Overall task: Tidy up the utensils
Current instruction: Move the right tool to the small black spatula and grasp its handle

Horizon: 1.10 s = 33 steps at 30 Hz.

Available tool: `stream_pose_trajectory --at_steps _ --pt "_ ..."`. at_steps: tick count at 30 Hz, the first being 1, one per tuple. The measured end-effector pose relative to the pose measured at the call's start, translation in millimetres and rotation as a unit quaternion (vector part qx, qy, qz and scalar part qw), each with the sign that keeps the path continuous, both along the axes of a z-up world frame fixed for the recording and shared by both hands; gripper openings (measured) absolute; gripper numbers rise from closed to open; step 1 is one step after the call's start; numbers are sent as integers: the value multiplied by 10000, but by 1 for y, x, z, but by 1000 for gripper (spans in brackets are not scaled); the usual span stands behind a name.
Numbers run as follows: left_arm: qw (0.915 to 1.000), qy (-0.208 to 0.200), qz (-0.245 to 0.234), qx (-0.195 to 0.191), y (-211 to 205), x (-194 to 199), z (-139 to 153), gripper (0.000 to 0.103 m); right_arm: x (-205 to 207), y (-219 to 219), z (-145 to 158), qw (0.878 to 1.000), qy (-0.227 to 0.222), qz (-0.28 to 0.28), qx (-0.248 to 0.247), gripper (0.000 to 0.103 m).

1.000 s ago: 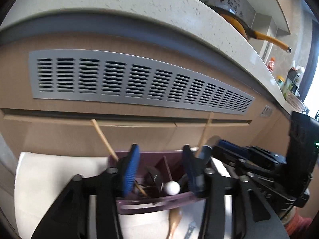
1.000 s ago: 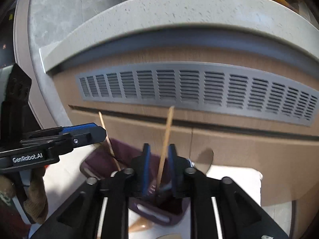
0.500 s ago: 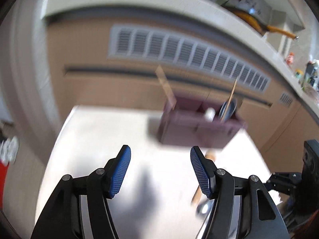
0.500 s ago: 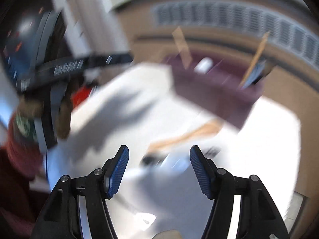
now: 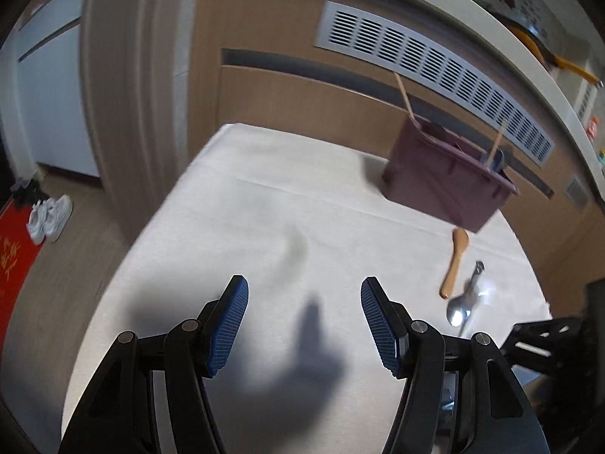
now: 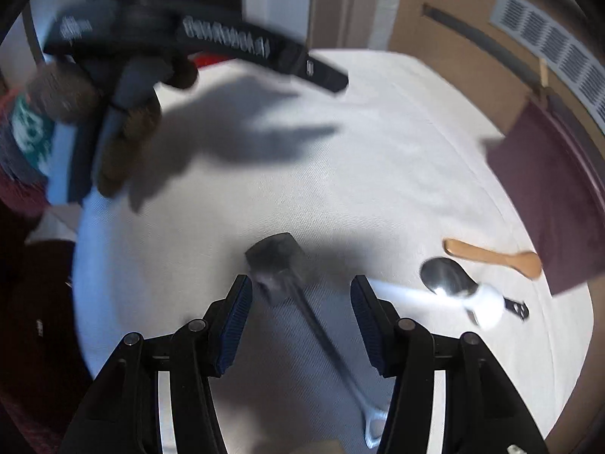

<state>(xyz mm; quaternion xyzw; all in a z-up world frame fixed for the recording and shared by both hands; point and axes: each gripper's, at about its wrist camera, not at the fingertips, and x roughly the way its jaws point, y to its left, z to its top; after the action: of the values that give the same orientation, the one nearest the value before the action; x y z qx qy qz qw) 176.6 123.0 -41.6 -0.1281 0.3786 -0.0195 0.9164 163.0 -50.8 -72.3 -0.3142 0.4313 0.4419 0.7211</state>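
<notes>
Both your grippers have pulled back from the caddy; left gripper wide, empty; right gripper closing, nothing pinched, over the black spatula; lower and clamp its handle.

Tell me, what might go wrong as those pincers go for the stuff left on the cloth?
The right gripper is closing around the black spatula, whose thin handle runs off at a slant; the pads could pinch it off-centre so it swings. The metal spoon, a white utensil and the wooden spoon lie bunched together, so grabbing one may nudge the others.
</notes>
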Motion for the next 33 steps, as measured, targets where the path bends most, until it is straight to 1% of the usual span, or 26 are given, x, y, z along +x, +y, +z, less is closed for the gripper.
stream_pose_trajectory --at_steps 1,3,4,5,6,8,11,13,15,16,17,19,20,21,23,25,26,28,30,31,33 --pt "10000 -1 30 -51 3 2 1 63 3 3 -2 10000 40 40 16 53" --pt "9999 -6 35 -137 7 4 2 63 7 6 -2 9999 61 28 107 50" --pt "9999 -18 11 -163 6 5 3 63 10 5 -3 9998 104 -57 146 44" --pt "9998 -24 -37 -195 4 7 3 63 12 3 -2 9995 150 -196 203 35" --pt "9997 -23 -122 -232 0 10 4 63 15 0 -1 9988 200 -381 252 34" --pt "9989 -30 -363 -281 -12 17 7 63 18 -13 4 9960 372 -684 445 30" --pt "9946 -82 -983 -329 -40 26 7 63 12 -43 16 9911 269 -1048 780 30" --pt "9891 -107 -1423 -377 -62 27 3 63 14 -67 21 9840 265 -1446 1011 30" --pt "9829 -163 -1796 -362 -85 27 -2 63 21 -99 23 9713 212 -1972 1315 30" --pt "9808 -189 -1912 -318 -94 26 -4 63 25 -112 22 9636 217 -2235 1451 30" --pt "9788 -216 -2022 -234 -104 26 -5 63 30 -127 20 9528 277 -2551 1623 30" --pt "9758 -215 -2175 -32 -119 24 -6 63 36 -146 14 9379 417 -2870 1904 30" --pt "9743 -174 -2245 84 -124 21 -6 63 38 -156 12 9316 461 -2986 2021 30" --pt "9736 -140 -2276 107 -125 20 -7 63 42 -158 8 9270 441 -3076 2100 30" --pt "9731 89 -2297 118 -126 18 -12 63 39 -166 8 9251 340 -3131 2122 30" --pt "9702 514 -2363 138 -127 15 -26 63 35 -176 8 9233 350 -3182 2124 30" --pt "9690 576 -2394 176 -128 12 -28 63 40 -178 6 9222 373 -3216 2114 30" --pt "9694 471 -2399 239 -129 6 -23 63 37 -183 4 9187 398 -3330 2087 30" --pt "9695 298 -2391 445 -135 6 -16 63 37 -194 2 9131 406 -3421 2182 30" --pt "9688 246 -2399 567 -140 8 -13 63 38 -198 2 9095 399 -3484 2231 30" --pt "9646 216 -2547 641 -153 15 -7 63 36 -209 2 9017 391 -3638 2302 30"
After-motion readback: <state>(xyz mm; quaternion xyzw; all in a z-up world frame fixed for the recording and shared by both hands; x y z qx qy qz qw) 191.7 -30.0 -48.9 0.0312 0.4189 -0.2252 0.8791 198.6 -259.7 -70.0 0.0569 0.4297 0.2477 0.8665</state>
